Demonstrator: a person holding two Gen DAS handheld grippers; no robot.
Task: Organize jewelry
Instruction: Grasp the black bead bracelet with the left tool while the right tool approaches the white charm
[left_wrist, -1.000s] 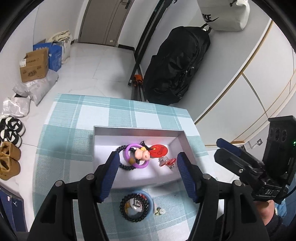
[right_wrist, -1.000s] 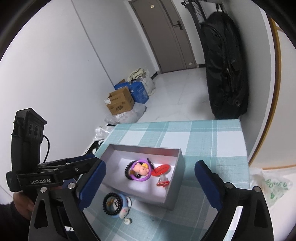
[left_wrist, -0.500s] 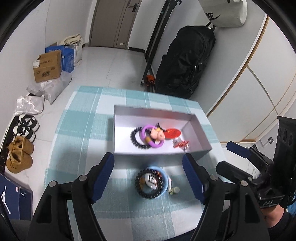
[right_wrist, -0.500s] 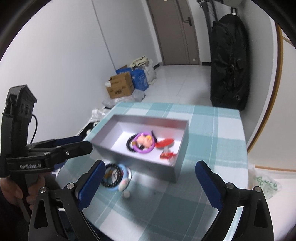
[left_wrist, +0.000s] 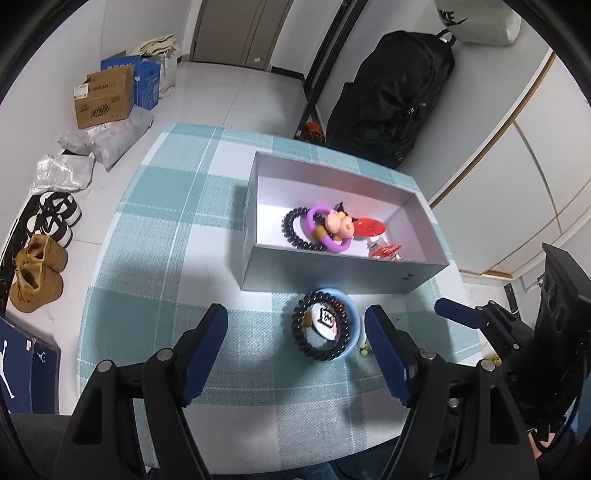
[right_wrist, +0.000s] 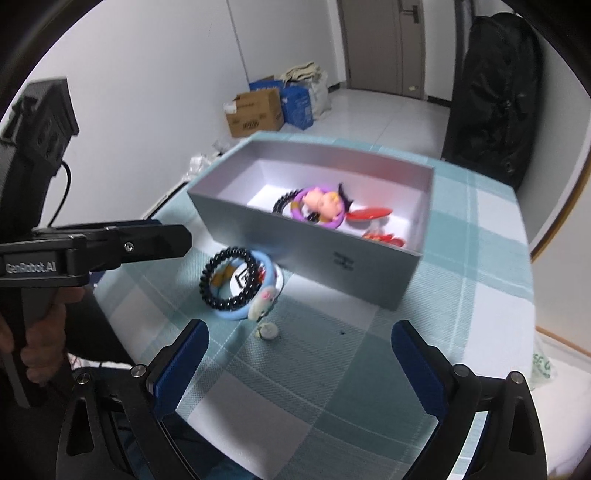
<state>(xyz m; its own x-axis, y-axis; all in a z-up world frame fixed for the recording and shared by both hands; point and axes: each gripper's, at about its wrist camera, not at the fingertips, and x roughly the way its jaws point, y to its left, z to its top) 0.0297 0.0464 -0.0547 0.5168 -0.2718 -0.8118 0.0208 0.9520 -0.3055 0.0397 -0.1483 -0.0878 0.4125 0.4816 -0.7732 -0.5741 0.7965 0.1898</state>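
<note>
A small table covered with a teal and white checked cloth (left_wrist: 177, 229) stands on a pale tiled floor (left_wrist: 236, 92) in a white-walled room. On the cloth sits an open grey box (left_wrist: 332, 273), its long side facing the camera. Inside it lie a black bead bracelet (left_wrist: 293, 230), a purple ring (left_wrist: 334, 242) with a pink doll charm (left_wrist: 340, 223) on it, a red disc (left_wrist: 371, 226) and a small red clip (left_wrist: 386, 251) against the near wall.

Just in front of the box, on the cloth, rests a light blue bangle (left_wrist: 349, 321) with a second black bead bracelet (left_wrist: 319, 332) lying on top of it and a white badge (left_wrist: 327, 317) in the middle. A small pale bead (right_wrist: 267, 330) lies just beside the bangle.

The left gripper (left_wrist: 295, 343) hangs over the near part of the table, its blue-padded fingers wide apart and holding nothing, with the bangle between them in that view. The right gripper (right_wrist: 299, 358) is also spread wide and empty, pointing at the cloth beside the bangle.

Around the table: a cardboard box (left_wrist: 103, 99) and a blue box (left_wrist: 147, 83) on the floor by the brown door (left_wrist: 240, 29), grey parcel bags (left_wrist: 110, 136), brown boots (left_wrist: 37, 273) and black-and-white shoes (left_wrist: 55, 218) along the left wall, and a tall black bag (left_wrist: 391, 92) leaning against the far wall
</note>
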